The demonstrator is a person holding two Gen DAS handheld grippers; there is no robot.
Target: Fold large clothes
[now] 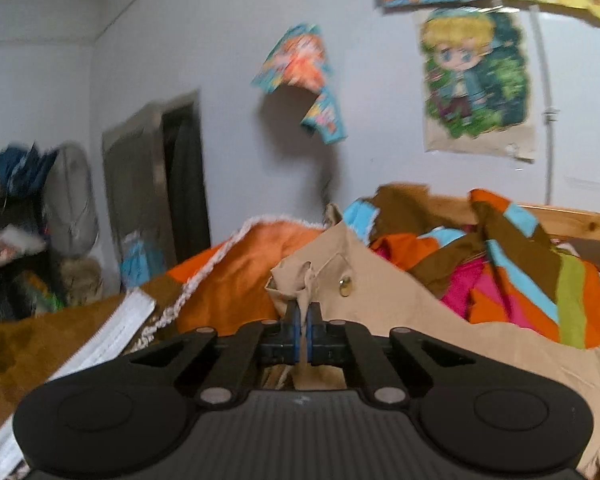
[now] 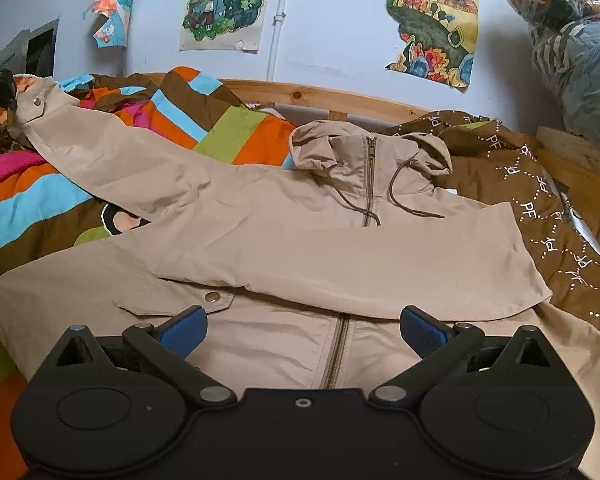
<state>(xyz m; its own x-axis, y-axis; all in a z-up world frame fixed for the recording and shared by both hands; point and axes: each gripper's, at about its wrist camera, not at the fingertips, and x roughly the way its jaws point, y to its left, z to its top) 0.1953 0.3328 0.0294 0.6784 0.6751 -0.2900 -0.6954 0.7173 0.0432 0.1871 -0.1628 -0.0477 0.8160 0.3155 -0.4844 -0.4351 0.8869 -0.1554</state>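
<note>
A beige hooded jacket (image 2: 300, 256) lies front-up on the bed, zipper toward me, with its right sleeve folded across the chest. Its left sleeve (image 2: 112, 160) stretches out to the far left, lifted at the cuff (image 2: 36, 106). My left gripper (image 1: 303, 312) is shut on that cuff (image 1: 340, 276), pinching the beige cloth between its blue pads. My right gripper (image 2: 302, 332) is open and empty, hovering over the jacket's lower front near the zipper (image 2: 336, 356).
A striped multicolour blanket (image 2: 40, 200) covers the bed's left side, a brown patterned blanket (image 2: 540, 208) the right. A wooden bed rail (image 2: 340, 100) runs along the wall with posters. A shelf and a doorway (image 1: 180, 184) lie to the left.
</note>
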